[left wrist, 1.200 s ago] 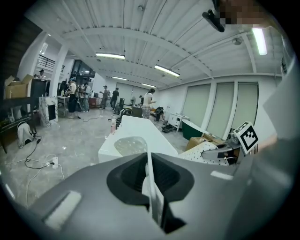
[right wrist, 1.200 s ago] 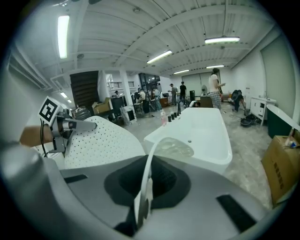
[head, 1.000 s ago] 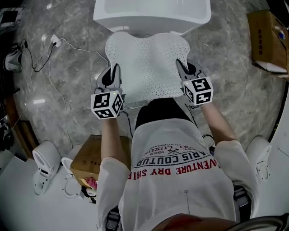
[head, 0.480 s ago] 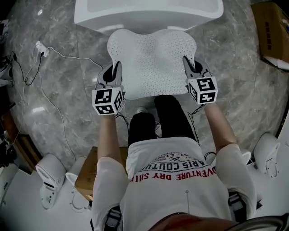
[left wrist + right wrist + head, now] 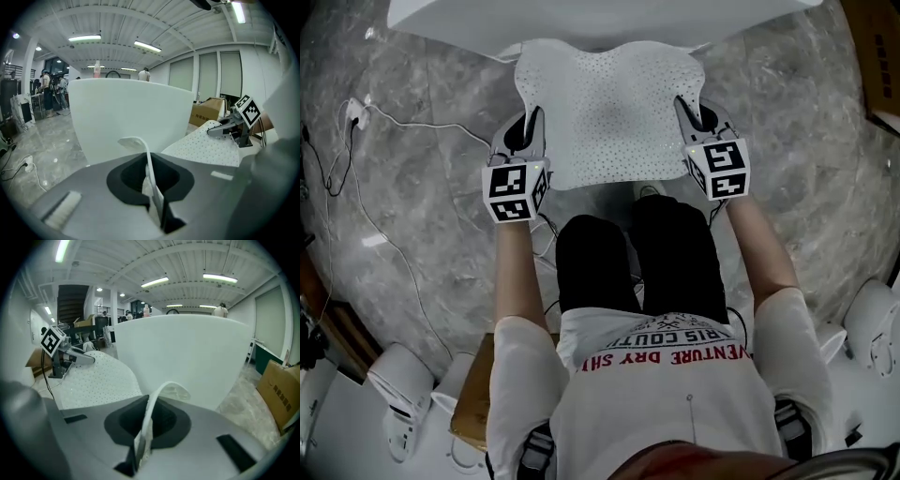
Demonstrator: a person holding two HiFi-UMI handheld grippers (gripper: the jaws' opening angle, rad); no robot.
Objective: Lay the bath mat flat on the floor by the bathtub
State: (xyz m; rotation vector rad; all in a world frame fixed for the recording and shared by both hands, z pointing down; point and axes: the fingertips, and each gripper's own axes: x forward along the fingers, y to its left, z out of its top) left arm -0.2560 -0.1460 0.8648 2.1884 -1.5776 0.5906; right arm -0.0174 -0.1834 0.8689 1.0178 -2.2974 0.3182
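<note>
A white perforated bath mat [image 5: 605, 108] hangs stretched between my two grippers, just in front of the white bathtub [image 5: 469, 23]. My left gripper [image 5: 532, 127] is shut on the mat's left edge. That edge shows as a thin white strip pinched between the jaws in the left gripper view [image 5: 152, 185]. My right gripper [image 5: 684, 117] is shut on the right edge, also seen as a strip of mat [image 5: 145, 427] between its jaws. The mat sags slightly in the middle, and its far edge reaches the tub wall [image 5: 131, 117].
Grey marble floor [image 5: 422, 216] lies on both sides. A white cable and plug [image 5: 366, 108] run across the floor at left. A cardboard box [image 5: 279, 390] stands to the right of the tub. The person's legs [image 5: 637, 253] are right behind the mat.
The person has stepped toward the tub. Both grippers have carried the mat forward, so its far edge now lies against the tub wall.
</note>
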